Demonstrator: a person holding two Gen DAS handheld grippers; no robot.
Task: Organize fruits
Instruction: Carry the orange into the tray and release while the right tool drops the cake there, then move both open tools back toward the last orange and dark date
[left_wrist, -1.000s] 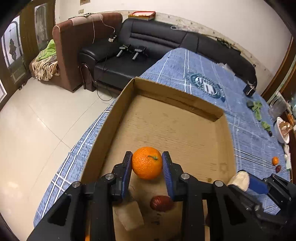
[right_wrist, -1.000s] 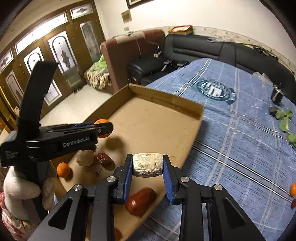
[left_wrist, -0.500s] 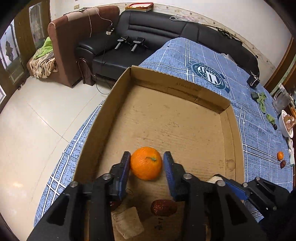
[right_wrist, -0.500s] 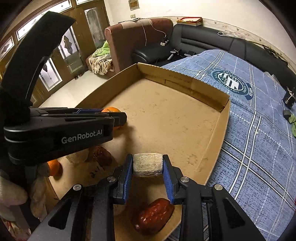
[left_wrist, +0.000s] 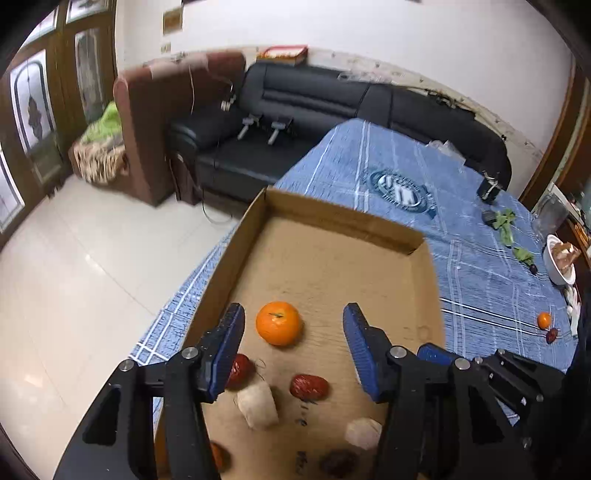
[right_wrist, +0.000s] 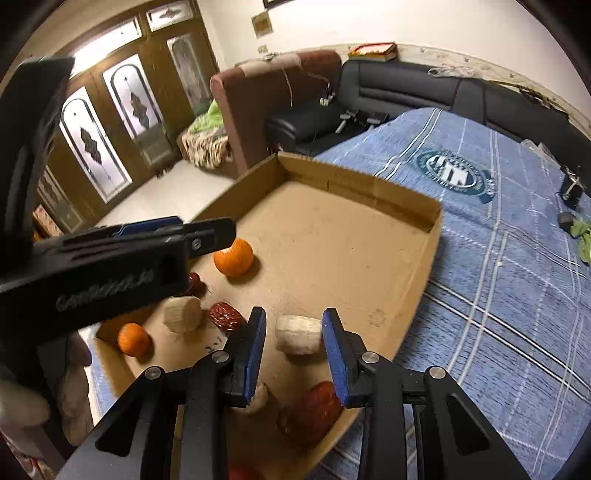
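A shallow cardboard box (left_wrist: 236, 254) (right_wrist: 430, 258) lies on a blue-clothed table. My left gripper (left_wrist: 293, 325) is open above an orange (left_wrist: 277, 323) (right_wrist: 233, 257) that rests on the box floor, apart from both pads. My right gripper (right_wrist: 294, 332) is open around a pale beige piece (right_wrist: 298, 335) (left_wrist: 364, 432) lying on the box floor, with small gaps at each pad. Red dates (left_wrist: 308, 386) (right_wrist: 226, 316), another beige piece (left_wrist: 257, 405) (right_wrist: 182, 314) and a second orange (right_wrist: 133, 339) lie in the near part of the box.
A small orange (left_wrist: 543, 319) and a dark date (left_wrist: 551, 335) lie on the blue cloth (left_wrist: 480, 266) at the right. Green leaves (left_wrist: 506, 225), a white bowl (left_wrist: 551, 264) and a dark small object (left_wrist: 488, 190) sit further back. Sofas stand beyond the table.
Both grippers have opened. The orange left my left gripper and the beige piece left my right gripper; both now lie on the box floor. Both grippers have lifted and pulled back a little.
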